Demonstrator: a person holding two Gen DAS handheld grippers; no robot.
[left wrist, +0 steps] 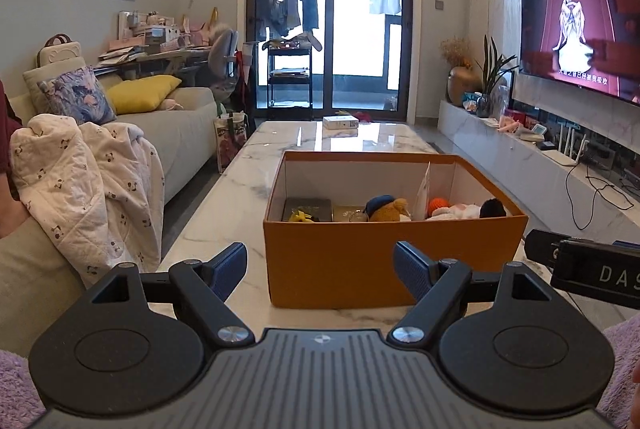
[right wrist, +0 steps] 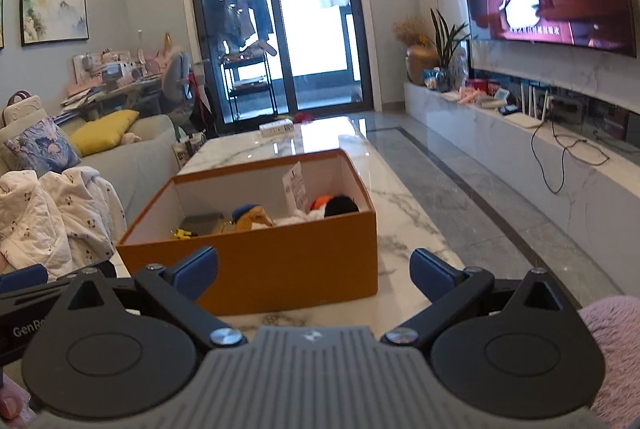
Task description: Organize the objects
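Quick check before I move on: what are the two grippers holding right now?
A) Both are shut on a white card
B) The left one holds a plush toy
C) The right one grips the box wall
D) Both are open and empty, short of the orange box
D: the left gripper and right gripper both show blue fingers spread wide with nothing between them, and the orange box sits on the marble table just ahead.

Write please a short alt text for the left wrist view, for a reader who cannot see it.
An open orange box stands on a marble coffee table, holding plush toys and small items beside a white paper divider. The open left gripper is empty in front of it. A sofa lies left, a television right.
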